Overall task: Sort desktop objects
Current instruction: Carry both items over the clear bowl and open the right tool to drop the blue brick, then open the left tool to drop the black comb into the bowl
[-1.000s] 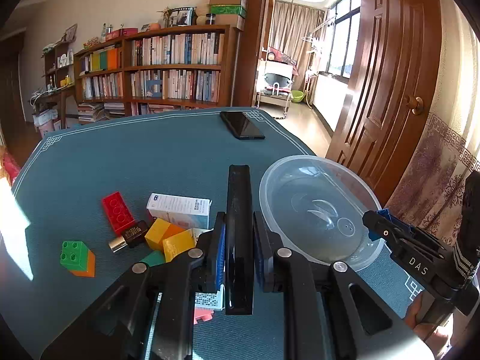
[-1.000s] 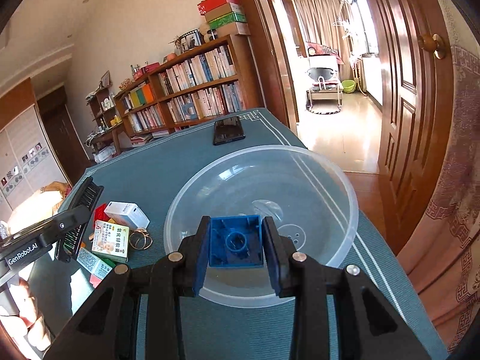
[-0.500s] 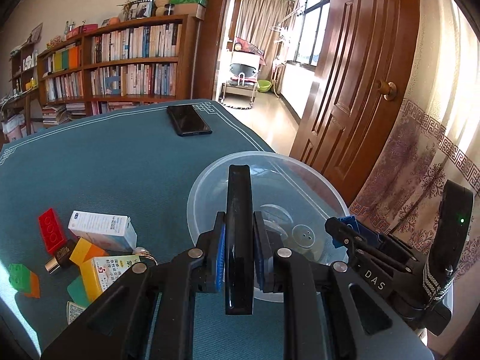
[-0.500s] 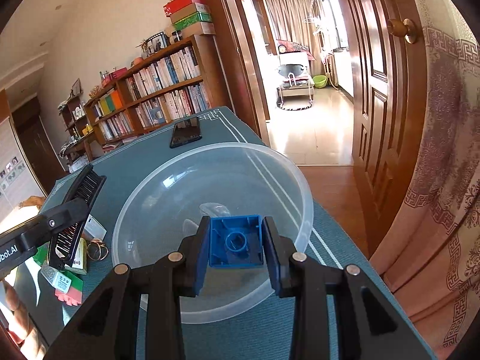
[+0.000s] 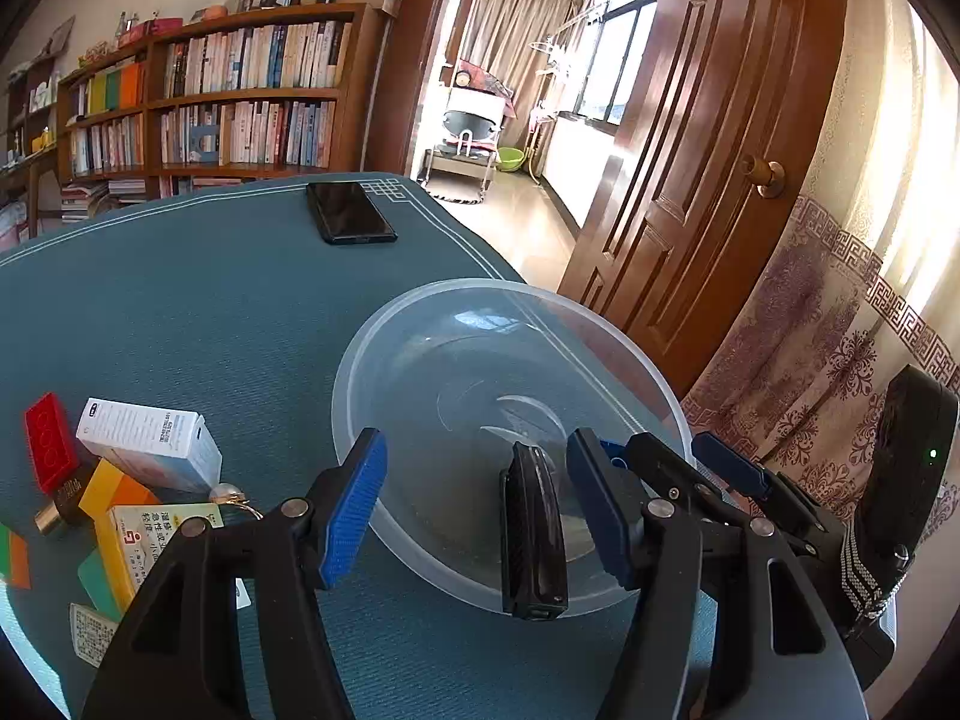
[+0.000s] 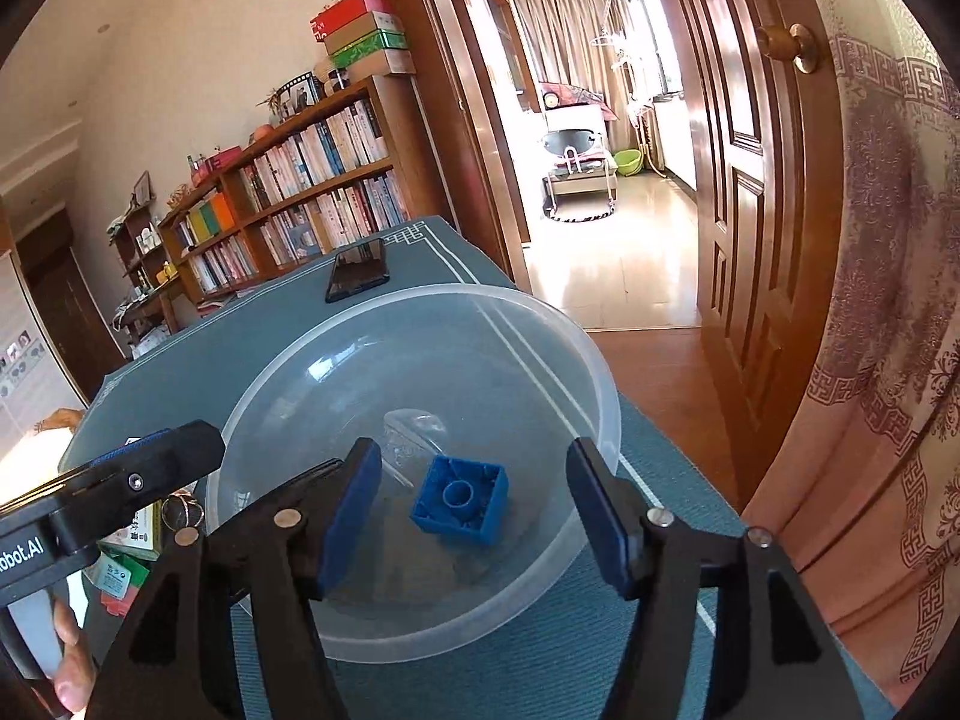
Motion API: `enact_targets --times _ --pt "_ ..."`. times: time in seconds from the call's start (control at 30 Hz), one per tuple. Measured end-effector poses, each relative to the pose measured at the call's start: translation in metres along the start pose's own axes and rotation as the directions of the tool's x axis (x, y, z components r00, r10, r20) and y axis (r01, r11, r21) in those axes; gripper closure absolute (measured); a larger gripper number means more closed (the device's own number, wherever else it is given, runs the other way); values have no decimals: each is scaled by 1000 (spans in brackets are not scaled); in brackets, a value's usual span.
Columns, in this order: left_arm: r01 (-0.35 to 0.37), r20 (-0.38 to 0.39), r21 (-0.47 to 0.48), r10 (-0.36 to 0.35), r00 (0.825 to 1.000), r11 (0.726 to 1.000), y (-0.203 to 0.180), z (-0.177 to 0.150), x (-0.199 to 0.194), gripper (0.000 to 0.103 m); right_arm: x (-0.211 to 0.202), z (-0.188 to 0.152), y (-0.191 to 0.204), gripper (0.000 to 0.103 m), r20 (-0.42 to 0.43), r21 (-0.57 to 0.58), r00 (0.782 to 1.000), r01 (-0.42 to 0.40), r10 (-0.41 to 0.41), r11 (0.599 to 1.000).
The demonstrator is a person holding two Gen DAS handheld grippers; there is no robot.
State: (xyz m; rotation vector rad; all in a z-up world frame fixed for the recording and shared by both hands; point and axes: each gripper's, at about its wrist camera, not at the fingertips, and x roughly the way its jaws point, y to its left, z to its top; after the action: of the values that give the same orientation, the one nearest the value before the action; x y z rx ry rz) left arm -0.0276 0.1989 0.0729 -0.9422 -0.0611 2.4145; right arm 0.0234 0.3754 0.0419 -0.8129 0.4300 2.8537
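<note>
Both grippers just opened wide, hold nothing: left gripper (image 5: 486,510) let go black comb (image 5: 534,540), maybe falling (lower middle); right gripper (image 6: 474,510) dropped blue block (image 6: 459,499) into clear bowl (image 6: 600,384).

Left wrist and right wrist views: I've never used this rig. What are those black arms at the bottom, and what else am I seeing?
Those arms are the two fingers of a handheld claw. A person holds one claw in each hand, and a camera on each looks forward along its fingers. One picture comes from the left claw, the other from the right claw. Both point at a clear plastic bowl on a blue-green table. Both claws have just been opening and grip nothing. A black comb is loose between the left fingers, over the bowl, and a blue brick is in the bowl. Beside the bowl lie a white box and a red brick, and farther back a phone.
</note>
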Motion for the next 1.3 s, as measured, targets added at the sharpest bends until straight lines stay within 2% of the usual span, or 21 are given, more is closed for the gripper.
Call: enact_targets --times 0.03,0.23,0.33,0.47,0.57,0.67,0.8,0.93,1.03,1.1,1.13,1.2,1.23,1.3 --pt "-7 0 -7 7 1000 1000 3 0 0 37 -2 -1 3 18 15 -12 1000 27 -27 1000" --pt "-41 2 -60 41 999 997 17 -5 -6 37 -5 -2 4 16 43 -7 998 47 -46 999" --pt "-91 17 -70 93 996 993 22 -6 -12 37 -8 -2 -2 15 61 25 996 57 -59 998" --pt "-139 45 -80 143 989 987 31 -8 -23 37 -16 -2 -6 0 96 54 992 75 -80 996" --pt "-163 66 -94 169 983 982 37 -10 -32 36 -24 -2 -2 0 145 44 984 96 -102 994" --pt "-181 84 -110 191 978 977 44 -12 -40 25 -31 -3 5 0 181 22 977 113 -115 993" --pt "-190 101 -144 205 973 971 57 -13 -53 25 -40 -4 13 0 222 -8 965 143 -138 990" --pt "-236 128 -167 258 958 957 71 -16 -67 25 -55 -7 26 0 294 -29 942 180 -164 983" --pt "-290 155 -170 316 936 942 78 -20 -77 25 -67 -9 37 0 346 -34 929 153 -132 988" --pt "-320 171 -173 348 922 932 83 -21 -82 25 -65 -10 43 0 321 -27 946 50 -39 998" --pt "-330 173 -177 360 917 927 86 -22 -85 25 -60 -11 46 0 271 -45 963 0 13 999" --pt "-339 176 -188 372 912 922 92 -23 -89 25 -39 -10 58 0 117 -69 993 -22 30 997" --pt "-344 178 -194 378 909 919 95 -25 -91 25 -30 -10 62 0 56 -65 998 -33 37 997" --pt "-369 181 -202 405 896 907 103 -28 -95 25 -25 -14 66 0 29 -51 998 -60 61 997"
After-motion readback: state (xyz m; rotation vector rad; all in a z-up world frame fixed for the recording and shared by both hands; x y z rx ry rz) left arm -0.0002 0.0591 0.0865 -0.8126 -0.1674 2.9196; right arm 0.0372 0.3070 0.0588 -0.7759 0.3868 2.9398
